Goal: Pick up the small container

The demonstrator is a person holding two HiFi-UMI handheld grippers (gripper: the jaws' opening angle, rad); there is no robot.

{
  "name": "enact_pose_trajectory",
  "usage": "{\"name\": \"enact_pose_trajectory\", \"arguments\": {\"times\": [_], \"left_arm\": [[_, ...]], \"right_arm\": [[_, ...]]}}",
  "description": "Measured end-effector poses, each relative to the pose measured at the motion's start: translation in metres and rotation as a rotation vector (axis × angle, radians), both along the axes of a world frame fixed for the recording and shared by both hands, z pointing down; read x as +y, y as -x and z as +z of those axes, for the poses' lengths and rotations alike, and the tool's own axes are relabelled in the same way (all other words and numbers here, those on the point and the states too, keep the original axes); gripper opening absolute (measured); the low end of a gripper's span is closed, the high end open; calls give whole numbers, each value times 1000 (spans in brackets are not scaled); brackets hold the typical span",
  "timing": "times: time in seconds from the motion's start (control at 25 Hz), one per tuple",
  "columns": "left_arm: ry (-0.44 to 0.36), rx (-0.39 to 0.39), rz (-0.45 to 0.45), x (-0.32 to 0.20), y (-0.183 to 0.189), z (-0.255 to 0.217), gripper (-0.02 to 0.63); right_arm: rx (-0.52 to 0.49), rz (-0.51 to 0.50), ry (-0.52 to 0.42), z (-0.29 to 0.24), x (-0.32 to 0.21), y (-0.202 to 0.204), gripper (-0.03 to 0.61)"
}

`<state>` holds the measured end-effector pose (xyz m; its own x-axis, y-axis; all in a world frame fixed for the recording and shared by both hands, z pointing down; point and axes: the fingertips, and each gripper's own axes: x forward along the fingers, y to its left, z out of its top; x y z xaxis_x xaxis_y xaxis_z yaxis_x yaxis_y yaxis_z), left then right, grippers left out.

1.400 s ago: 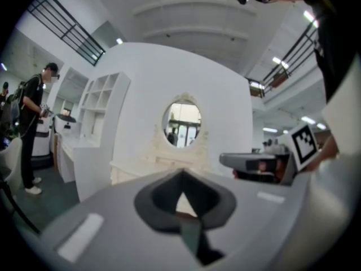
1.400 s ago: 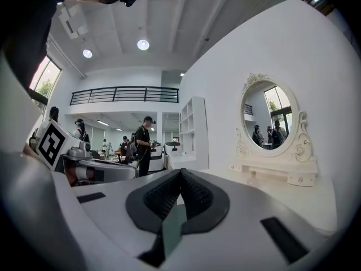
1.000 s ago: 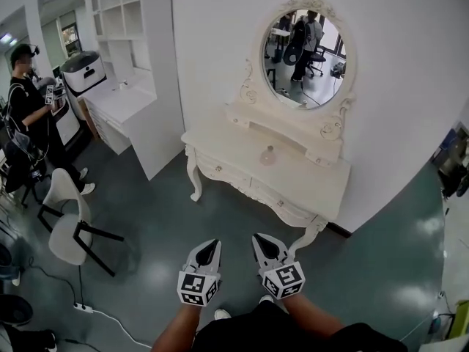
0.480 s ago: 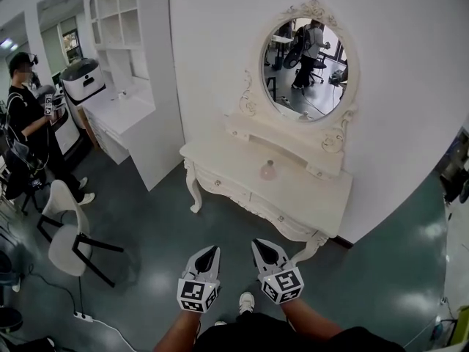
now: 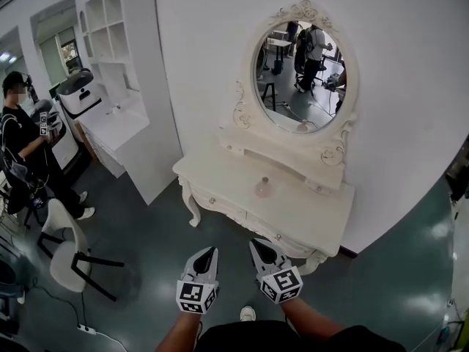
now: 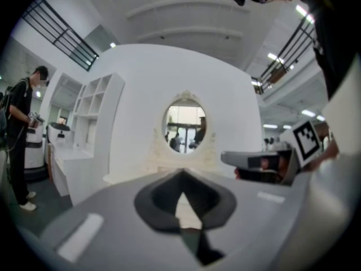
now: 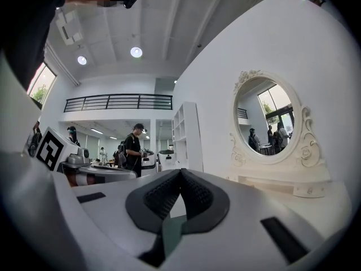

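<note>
Over the last second the small container (image 5: 262,188) has drawn nearer and sits lower in the head view, as the person has walked up to the table. It is a small pale, rounded, bottle-like thing, standing upright and alone near the middle of the white dressing table (image 5: 311,215), in front of the low back shelf under the oval mirror (image 5: 297,75). Nothing else stands close to it, so both sides are free for a grasp.

The left gripper (image 5: 208,252) and the right gripper (image 5: 259,246) are held low, side by side, short of the table's front edge and well apart from the container. Each gripper view shows its two dark pads meeting at the tip with nothing between them, so both are clenched and empty.

The step in hand looks like the approach, with the pick not yet begun. To do it well, one gripper should come over the front edge and have its jaws spread before it reaches the container, not beside it, since a closed tip could knock so light a thing over. The pads would best come level at the widest part of its body, one on each side, and close gently. A straight lift should follow, keeping clear of the shelf behind.

Off to the left a person (image 5: 26,152) stands by a white counter, with a chair (image 5: 62,244) nearby, well away from the work
</note>
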<state>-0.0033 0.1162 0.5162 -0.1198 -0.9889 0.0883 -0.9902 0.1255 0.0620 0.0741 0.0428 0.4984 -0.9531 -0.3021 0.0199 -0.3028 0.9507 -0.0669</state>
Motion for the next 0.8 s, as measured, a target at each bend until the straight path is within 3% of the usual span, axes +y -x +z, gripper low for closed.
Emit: {"name": "enact_pose_trajectory", "arguments": {"times": [0.52, 0.8], "left_arm": [[45, 7, 8, -60, 0, 9, 6], [67, 26, 24, -90, 28, 21, 6]], "right_arm": [[-10, -7, 28, 5, -58, 7, 5], [0, 43, 46, 16, -89, 23, 5]]}}
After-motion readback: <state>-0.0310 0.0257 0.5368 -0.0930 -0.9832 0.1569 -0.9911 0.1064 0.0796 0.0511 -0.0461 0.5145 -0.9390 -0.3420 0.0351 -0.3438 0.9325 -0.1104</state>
